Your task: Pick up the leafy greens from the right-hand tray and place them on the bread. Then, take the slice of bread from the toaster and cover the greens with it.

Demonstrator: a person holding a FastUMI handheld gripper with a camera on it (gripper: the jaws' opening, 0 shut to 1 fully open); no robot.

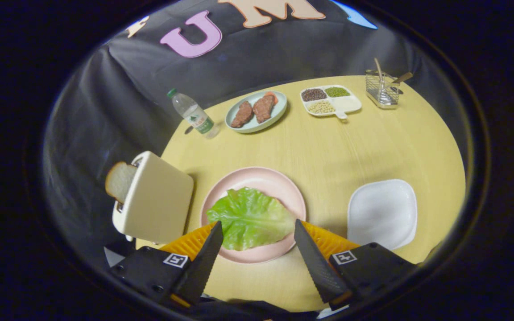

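On the pink plate (257,178) at the middle of the yellow table (328,147), we see the leafy greens (250,217) spread flat, covering whatever lies beneath. Our gripper (257,229) hangs just above the plate's near side, its fingers (203,263) spread wide apart and holding nothing, the leaf lying between the tips. Left of the plate stands the toaster (156,200), a slice of bread (119,180) poking from its top. Right of the plate sits the white tray (382,211). Beyond the plate we see a water bottle (193,114), a blue plate with meat (257,111), a divided dish (330,101) and a wire holder (382,89).
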